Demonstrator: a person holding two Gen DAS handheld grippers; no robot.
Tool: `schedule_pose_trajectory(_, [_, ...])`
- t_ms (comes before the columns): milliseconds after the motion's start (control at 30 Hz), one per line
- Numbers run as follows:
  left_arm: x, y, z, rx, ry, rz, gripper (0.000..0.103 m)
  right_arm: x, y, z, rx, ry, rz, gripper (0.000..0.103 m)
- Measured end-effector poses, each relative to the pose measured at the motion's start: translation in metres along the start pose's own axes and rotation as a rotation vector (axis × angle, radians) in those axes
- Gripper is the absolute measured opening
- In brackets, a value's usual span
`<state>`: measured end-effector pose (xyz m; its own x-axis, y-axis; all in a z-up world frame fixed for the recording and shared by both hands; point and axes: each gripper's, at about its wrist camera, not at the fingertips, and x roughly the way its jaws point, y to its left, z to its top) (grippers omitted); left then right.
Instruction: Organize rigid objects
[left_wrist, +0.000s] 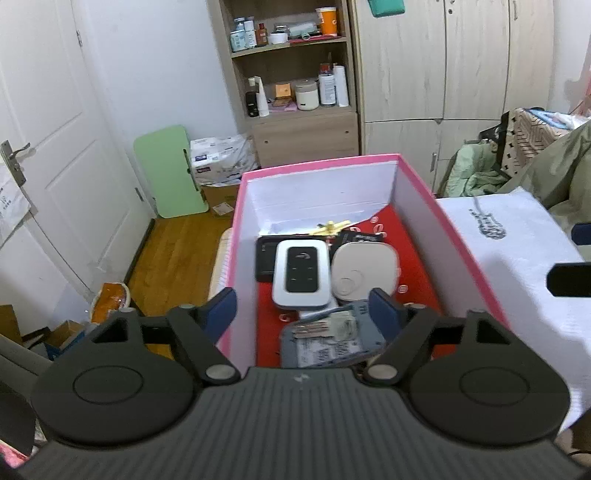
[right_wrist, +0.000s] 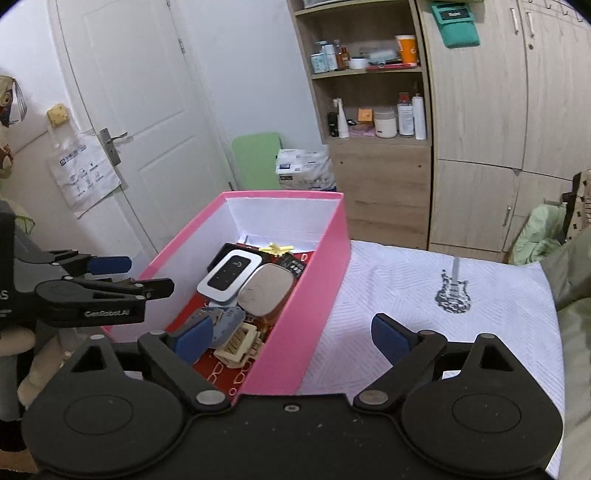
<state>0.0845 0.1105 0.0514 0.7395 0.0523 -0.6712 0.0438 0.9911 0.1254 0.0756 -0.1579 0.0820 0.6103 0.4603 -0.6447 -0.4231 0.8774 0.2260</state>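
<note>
A pink box (left_wrist: 458, 236) with white inner walls and a red floor stands on a white cloth. In it lie a white and black pocket router (left_wrist: 301, 275), a beige rounded case (left_wrist: 365, 271), a flat black device (left_wrist: 264, 258), a small yellow toy (left_wrist: 332, 227) and a grey-blue packet (left_wrist: 332, 341). My left gripper (left_wrist: 303, 308) is open and empty, its jaws straddling the box's left wall. My right gripper (right_wrist: 291, 338) is open and empty, straddling the pink box's (right_wrist: 310, 295) right wall near the front corner. The router (right_wrist: 229, 275), beige case (right_wrist: 266, 290) and a cream plug (right_wrist: 238, 343) show there.
The white cloth with a guitar print (right_wrist: 452, 291) covers the surface right of the box. The left gripper shows at the left of the right wrist view (right_wrist: 110, 277). A door (right_wrist: 140, 110), shelf unit (right_wrist: 369, 92), wardrobe (right_wrist: 498, 110) and green board (left_wrist: 170, 173) stand behind.
</note>
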Motion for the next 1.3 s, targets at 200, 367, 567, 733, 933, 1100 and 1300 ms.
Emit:
schedule_pose_trajectory(200, [-0.012,-0.012,0.002,-0.032,0.033,-0.04,0.097,-0.018,-0.01,-0.001,0.021,-0.045,-0.053,0.095])
schedule_pose_trajectory(367, [-0.018,-0.024,0.002,-0.022,0.059,-0.052,0.097,-0.029,-0.023,0.0,0.079,-0.036,-0.039,0.095])
schedule_pose_trajectory(567, [-0.018,-0.029,-0.001,-0.086,0.103,-0.063,0.097,-0.039,-0.031,-0.007,0.085,-0.064,-0.129,0.095])
schedule_pose_trajectory(733, [-0.02,-0.034,-0.004,-0.113,0.106,-0.049,0.097,-0.036,-0.032,-0.015,0.087,-0.025,-0.154,0.095])
schedule_pose_trajectory(933, [-0.025,-0.041,-0.007,-0.09,0.104,0.002,0.097,-0.037,-0.03,-0.022,0.134,-0.002,-0.198,0.095])
schedule_pose_trajectory(1100, [-0.029,-0.045,-0.01,-0.088,0.104,0.045,0.099,-0.042,-0.034,-0.027,0.206,0.007,-0.223,0.095])
schedule_pose_trajectory(1300, [-0.029,-0.042,-0.016,-0.133,0.121,0.039,0.099,-0.047,-0.028,-0.032,0.212,0.021,-0.256,0.095])
